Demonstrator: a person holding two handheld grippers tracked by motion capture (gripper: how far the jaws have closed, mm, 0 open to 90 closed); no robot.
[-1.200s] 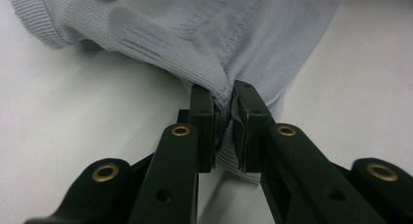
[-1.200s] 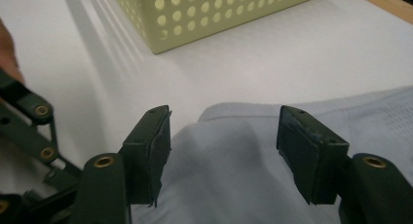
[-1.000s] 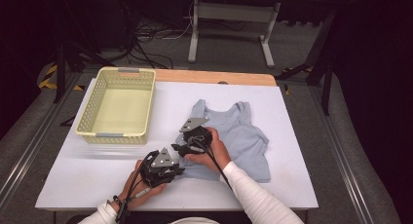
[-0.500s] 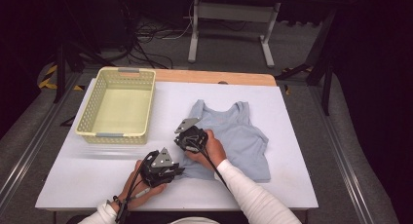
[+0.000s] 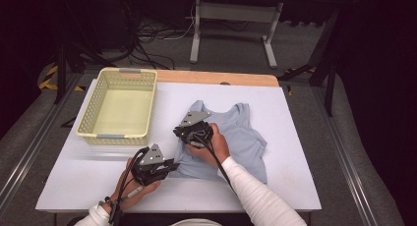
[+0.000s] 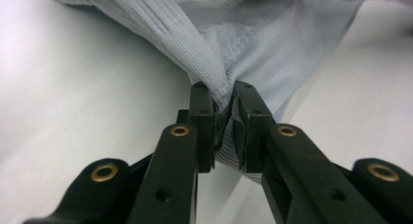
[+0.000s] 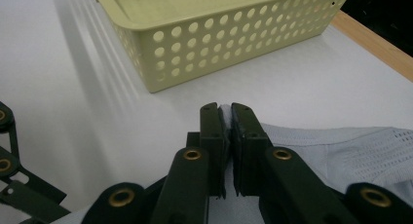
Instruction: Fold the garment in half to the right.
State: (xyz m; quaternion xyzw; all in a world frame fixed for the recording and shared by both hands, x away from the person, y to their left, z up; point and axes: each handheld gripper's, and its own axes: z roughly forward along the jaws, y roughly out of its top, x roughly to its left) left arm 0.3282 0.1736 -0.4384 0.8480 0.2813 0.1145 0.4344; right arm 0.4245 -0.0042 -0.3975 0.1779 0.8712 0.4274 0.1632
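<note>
From above, a pale blue top [image 5: 236, 132] lies on the white table [image 5: 295, 177] right of a yellow basket [image 5: 118, 105] — both grippers at its left edge. The left gripper [image 6: 224, 95] pinches a bunched fold. The right gripper [image 7: 227, 109] is clamped on a thin edge of cloth — basket beyond.

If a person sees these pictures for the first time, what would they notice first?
Probably the light blue sleeveless top lying on the white table, with both grippers shut on its left edge: the left gripper at the near corner, the right gripper farther up. Next, the pale yellow perforated basket at the table's far left.
</note>
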